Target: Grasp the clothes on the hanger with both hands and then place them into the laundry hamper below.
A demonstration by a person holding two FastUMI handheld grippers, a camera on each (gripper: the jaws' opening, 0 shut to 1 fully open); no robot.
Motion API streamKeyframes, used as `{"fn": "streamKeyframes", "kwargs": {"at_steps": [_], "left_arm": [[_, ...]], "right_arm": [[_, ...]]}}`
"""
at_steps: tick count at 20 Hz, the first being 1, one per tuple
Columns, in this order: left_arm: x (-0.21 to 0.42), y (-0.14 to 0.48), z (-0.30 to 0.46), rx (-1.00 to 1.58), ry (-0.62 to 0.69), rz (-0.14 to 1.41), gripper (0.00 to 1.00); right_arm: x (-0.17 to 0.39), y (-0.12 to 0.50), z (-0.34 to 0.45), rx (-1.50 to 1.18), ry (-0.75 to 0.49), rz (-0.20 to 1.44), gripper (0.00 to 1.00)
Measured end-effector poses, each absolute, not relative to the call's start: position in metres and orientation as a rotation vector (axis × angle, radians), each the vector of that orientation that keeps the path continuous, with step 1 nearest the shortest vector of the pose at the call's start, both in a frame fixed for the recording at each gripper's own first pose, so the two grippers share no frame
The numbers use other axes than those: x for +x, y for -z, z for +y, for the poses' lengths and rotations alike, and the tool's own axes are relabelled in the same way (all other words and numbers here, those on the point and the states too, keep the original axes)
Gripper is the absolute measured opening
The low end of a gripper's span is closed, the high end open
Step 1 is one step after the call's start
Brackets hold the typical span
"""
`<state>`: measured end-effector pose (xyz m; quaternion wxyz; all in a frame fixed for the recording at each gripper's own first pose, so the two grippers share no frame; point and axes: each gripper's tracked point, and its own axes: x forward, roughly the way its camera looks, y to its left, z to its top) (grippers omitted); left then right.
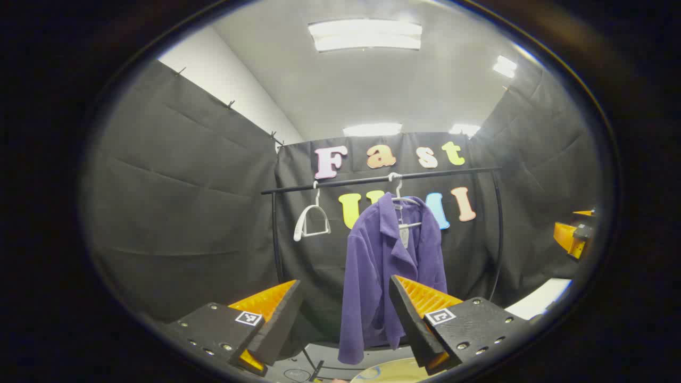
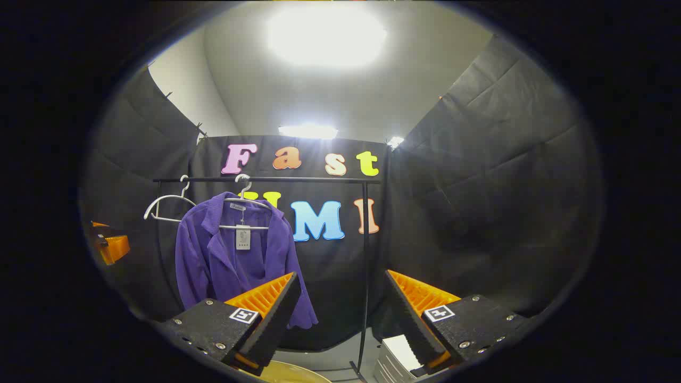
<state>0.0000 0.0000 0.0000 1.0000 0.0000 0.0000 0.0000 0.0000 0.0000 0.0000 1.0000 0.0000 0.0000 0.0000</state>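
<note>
A ribbed purple jacket [image 1: 380, 266] is hung from a thin rail [image 1: 372, 181]; both grippers [image 1: 346, 319] [image 2: 340, 314] are held released, well apart from it.

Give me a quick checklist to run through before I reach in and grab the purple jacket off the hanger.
1. Left gripper open: ok, its fingers stand wide apart.
2. Right gripper open: ok, also wide apart.
3. Purple jacket hanging on its white hanger from the black rail: ok.
4. Grippers at the jacket: not ok, both are short of it, with nothing between the fingers.
5. Way to the jacket free: ok; the empty hanger hangs off to one side.
6. Hamper below: cannot tell, just a pale round rim shows at the bottom edge.
</note>
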Motion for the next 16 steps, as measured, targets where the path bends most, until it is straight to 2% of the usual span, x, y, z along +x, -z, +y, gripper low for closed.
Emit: {"fn": "streamKeyframes", "kwargs": {"at_steps": [16], "left_arm": [[0.013,0.009,0.000,-0.002,-0.016,0.021,0.99]], "right_arm": [[0.015,0.007,0.007,0.002,-0.019,0.005,0.97]]}}
